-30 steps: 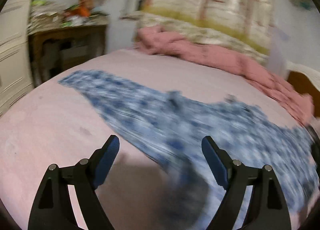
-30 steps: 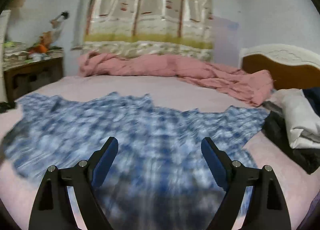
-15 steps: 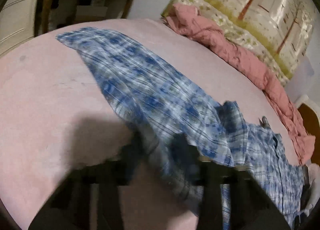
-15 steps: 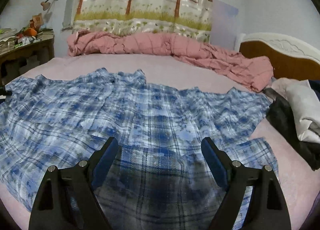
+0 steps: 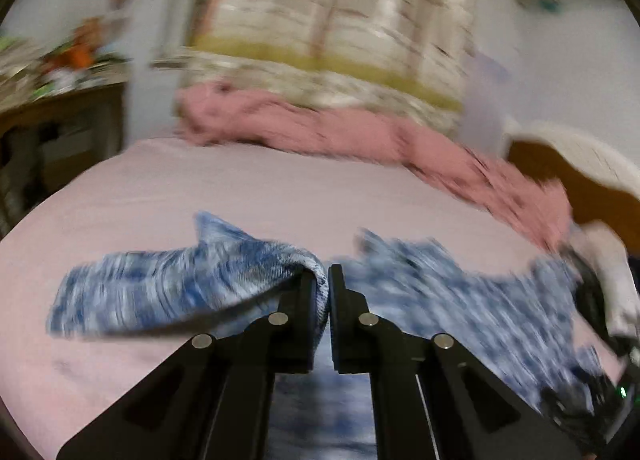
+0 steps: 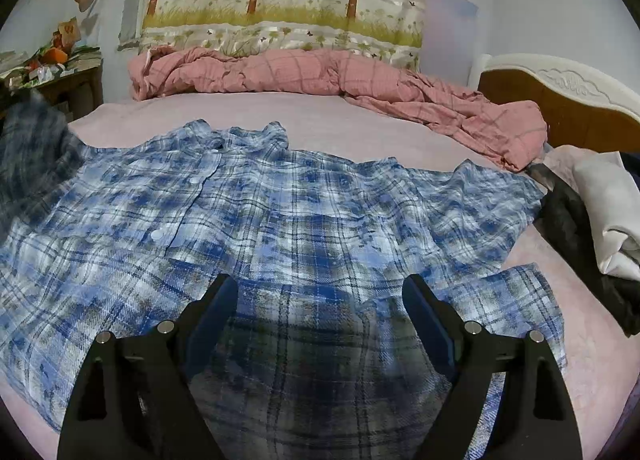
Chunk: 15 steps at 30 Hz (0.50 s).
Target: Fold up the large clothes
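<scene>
Left wrist view: our left gripper (image 5: 329, 292) is clenched on a sleeve (image 5: 180, 284) of the blue plaid shirt (image 5: 460, 300), lifting it off the pink bed (image 5: 260, 188).

Right wrist view: our right gripper (image 6: 320, 324) hovers with jaws apart over the spread shirt. The cloth looks light and limp, so we would pinch hems or corners.

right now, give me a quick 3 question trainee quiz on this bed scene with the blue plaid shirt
1. True or false: the left gripper is shut on a fold of the blue plaid button-up shirt.
2. Which is the right gripper doing? A) clamping the crumpled pink checked blanket B) standing open over the shirt C) gripping the wooden headboard
3. What lies at the bed's right edge, beside the shirt?

Key
1. True
2. B
3. A pile of white and black clothes
</scene>
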Motion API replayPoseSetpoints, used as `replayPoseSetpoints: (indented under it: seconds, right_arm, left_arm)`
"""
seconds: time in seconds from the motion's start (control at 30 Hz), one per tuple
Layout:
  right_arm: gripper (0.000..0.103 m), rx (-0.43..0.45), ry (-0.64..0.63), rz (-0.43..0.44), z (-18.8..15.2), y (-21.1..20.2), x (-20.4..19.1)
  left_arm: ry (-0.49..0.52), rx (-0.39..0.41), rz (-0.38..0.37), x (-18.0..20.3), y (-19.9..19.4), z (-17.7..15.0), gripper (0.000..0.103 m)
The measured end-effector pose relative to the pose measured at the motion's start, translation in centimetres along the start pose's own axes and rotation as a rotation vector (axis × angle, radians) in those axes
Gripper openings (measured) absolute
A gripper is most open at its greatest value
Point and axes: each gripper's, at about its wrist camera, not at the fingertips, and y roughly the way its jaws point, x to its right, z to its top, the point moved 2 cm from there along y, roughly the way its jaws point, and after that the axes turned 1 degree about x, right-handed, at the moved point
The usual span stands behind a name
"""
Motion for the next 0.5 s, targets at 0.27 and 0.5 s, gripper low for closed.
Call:
replayPoseSetpoints:
  seconds: [0.27,0.5]
  right_arm:
    - [0.087,-0.001,0.012,0.007,0.0,0.0,0.4]
    - [0.087,-0.009,0.019,0.017,-0.1,0.1,0.4]
  left_arm:
    - [0.103,-0.280,-0.173,9.2,4.8,-9.7,0.006]
    - [0.015,-0.344,-0.173,7.0,6.3,-11.8,0.022]
